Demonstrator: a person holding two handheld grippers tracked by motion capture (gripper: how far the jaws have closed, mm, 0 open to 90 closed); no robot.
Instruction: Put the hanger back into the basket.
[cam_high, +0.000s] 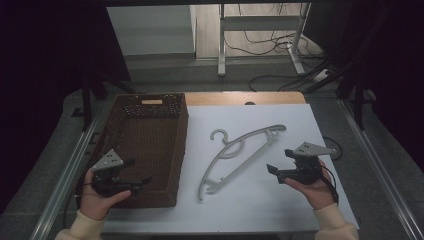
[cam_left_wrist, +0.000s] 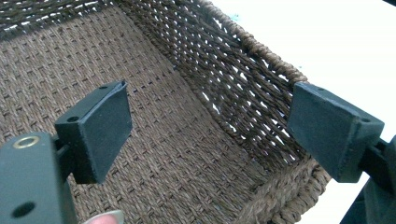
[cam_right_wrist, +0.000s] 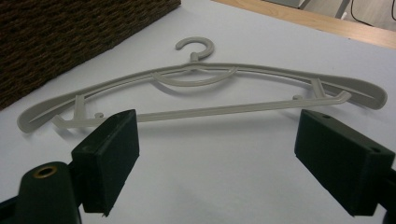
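A pale grey plastic hanger (cam_high: 240, 155) lies flat on the white table cover, its hook toward the brown wicker basket (cam_high: 150, 105) at the left. My left gripper (cam_high: 137, 172) hovers open over the basket's near end; between its jaws I see the woven floor and right wall of the basket (cam_left_wrist: 261, 51), and nothing is held. My right gripper (cam_high: 281, 161) stands open just right of the hanger, a little above the cover. In the right gripper view the hanger (cam_right_wrist: 210, 111) lies just beyond the open right gripper (cam_right_wrist: 217, 158), untouched.
The white cover (cam_high: 280, 200) spans the table right of the basket, with a strip of wooden tabletop (cam_high: 240, 98) at the back. Metal rails run along both table sides. Beyond are floor cables and a stand's legs (cam_high: 221, 50). The basket's side (cam_right_wrist: 70, 32) is at the upper left of the right gripper view.
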